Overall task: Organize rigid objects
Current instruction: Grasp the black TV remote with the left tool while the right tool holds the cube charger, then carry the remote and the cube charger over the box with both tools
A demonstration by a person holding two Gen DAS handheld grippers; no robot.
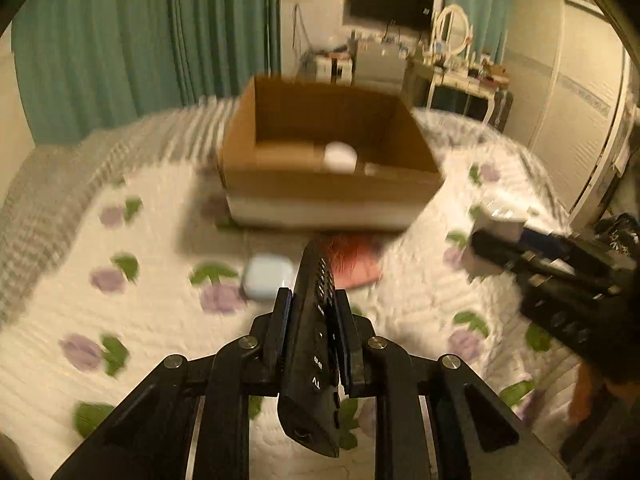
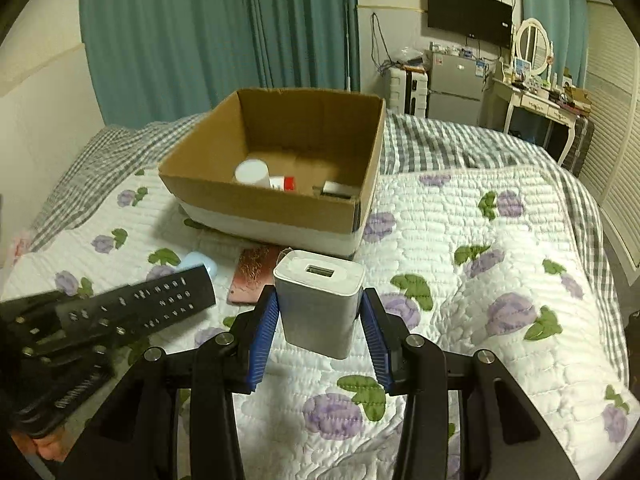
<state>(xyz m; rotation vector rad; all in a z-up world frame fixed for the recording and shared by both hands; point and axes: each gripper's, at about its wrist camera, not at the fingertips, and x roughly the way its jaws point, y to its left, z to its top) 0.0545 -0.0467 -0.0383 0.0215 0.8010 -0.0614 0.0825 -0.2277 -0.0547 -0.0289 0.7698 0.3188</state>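
My left gripper point(image 1: 310, 300) is shut on a black remote control point(image 1: 314, 340), held on edge above the bed, pointing at the cardboard box point(image 1: 332, 204). The remote also shows in the right wrist view point(image 2: 160, 300) at the left. My right gripper point(image 2: 320, 308) is shut on a white USB charger block point(image 2: 318, 304), held above the quilt in front of the box point(image 2: 272, 208). The charger also shows in the left wrist view point(image 1: 500, 228). Inside the box lie a white bottle with a red label point(image 2: 260, 176) and a small white item point(image 2: 340, 189).
On the flowered quilt point(image 2: 480, 280) in front of the box lie a light blue case point(image 1: 266, 278) and a pink phone-like slab point(image 2: 254, 276). Green curtains, a wall TV point(image 2: 468, 14), a small fridge and a dressing table stand behind the bed.
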